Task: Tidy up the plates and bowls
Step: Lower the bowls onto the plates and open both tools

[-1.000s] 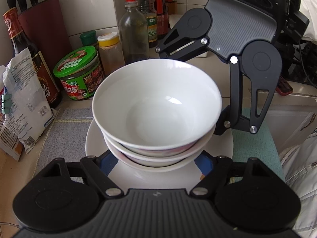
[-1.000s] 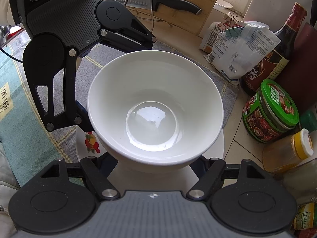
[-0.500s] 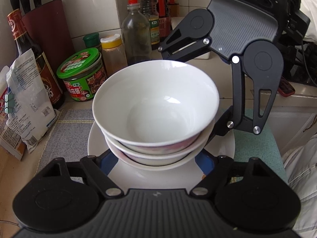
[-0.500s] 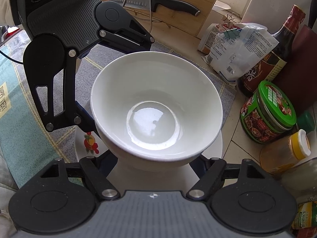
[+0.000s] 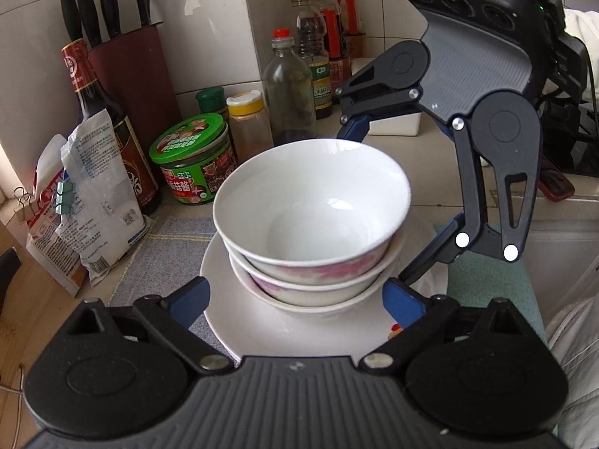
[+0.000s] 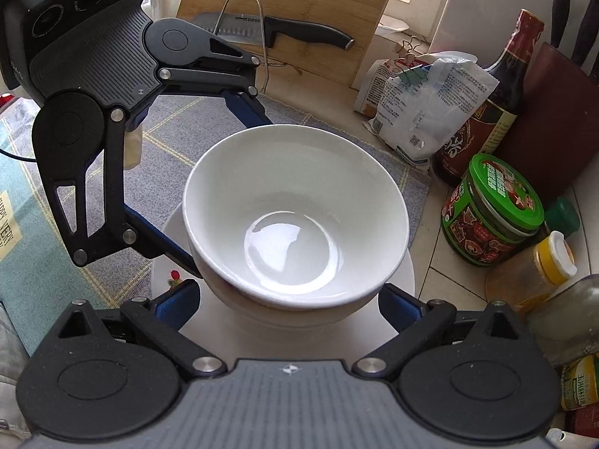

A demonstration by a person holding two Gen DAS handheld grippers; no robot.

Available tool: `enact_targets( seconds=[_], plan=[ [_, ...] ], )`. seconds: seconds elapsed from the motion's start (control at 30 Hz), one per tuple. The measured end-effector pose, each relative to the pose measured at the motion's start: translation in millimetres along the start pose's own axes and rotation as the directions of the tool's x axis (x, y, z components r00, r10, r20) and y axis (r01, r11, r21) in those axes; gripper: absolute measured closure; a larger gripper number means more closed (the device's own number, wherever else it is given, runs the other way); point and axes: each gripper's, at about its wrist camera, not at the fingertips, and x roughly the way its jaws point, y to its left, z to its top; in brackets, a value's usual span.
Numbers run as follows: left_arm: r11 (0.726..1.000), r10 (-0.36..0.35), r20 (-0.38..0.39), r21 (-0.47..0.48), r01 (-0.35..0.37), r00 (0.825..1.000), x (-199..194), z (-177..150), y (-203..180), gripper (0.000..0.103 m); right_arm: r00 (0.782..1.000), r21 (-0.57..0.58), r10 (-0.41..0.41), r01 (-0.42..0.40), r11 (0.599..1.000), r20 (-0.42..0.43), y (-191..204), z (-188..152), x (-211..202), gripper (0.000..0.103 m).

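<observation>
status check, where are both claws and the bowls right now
Left claw open, fingers either side of the bowl stack. Right claw open, same from the opposite side. Bowls nested on the plate. Sauce jar and bottles near.

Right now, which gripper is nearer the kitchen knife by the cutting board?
Left. The left gripper sits just in front of the knife; the right gripper is across the stacked bowls from it.

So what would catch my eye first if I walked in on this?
The stack of white bowls on a white plate in the middle, with an open gripper on either side: the left gripper and the right gripper, jaws spread wide. Next, the green-lidded jar among bottles by the tiled wall.
</observation>
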Motion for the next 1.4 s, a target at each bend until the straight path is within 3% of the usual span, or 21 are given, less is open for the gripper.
enact_targets(
  seconds=[0.23, 0.43, 0.77, 1.03, 1.17, 1.4],
  plan=[
    [0.991, 0.09, 0.052, -0.108, -0.084, 0.995, -23.5, -10.1, -2.1, 0.003, 0.997, 0.091, -0.083, 0.082, 0.992, 0.005, 4.6, -3.5, -5.0, 0.0],
    [0.958, 0.195, 0.069, -0.225, -0.176, 0.978, -41.5, -23.6, -1.5, 0.001, 0.986, 0.222, -0.168, 0.163, 0.961, 0.006, 16.7, -3.0, -7.9, 0.0],
    [0.877, 0.382, 0.131, -0.363, -0.314, 0.915, -77.9, -41.5, -7.2, 0.001, 0.973, 0.419, -0.228, 0.201, 0.885, 0.015, 45.6, -9.5, -14.1, 0.0],
    [0.845, 0.376, 0.13, -0.454, -0.282, 0.917, -101.1, -49.9, -15.9, 0.001, 0.949, 0.572, -0.314, 0.273, 0.774, -0.029, 80.6, -19.3, -30.3, 0.0],
    [0.832, 0.404, 0.123, -0.462, -0.308, 0.906, -110.6, -50.4, -30.2, 0.001, 0.937, 0.627, -0.346, 0.302, 0.718, -0.056, 91.9, -18.1, -36.2, 0.0],
    [0.791, 0.421, 0.059, -0.513, -0.335, 0.905, -119.0, -48.4, -43.6, 0.001, 0.915, 0.744, -0.382, 0.343, 0.574, -0.128, 89.1, -22.6, -44.3, 0.0]
  ],
)
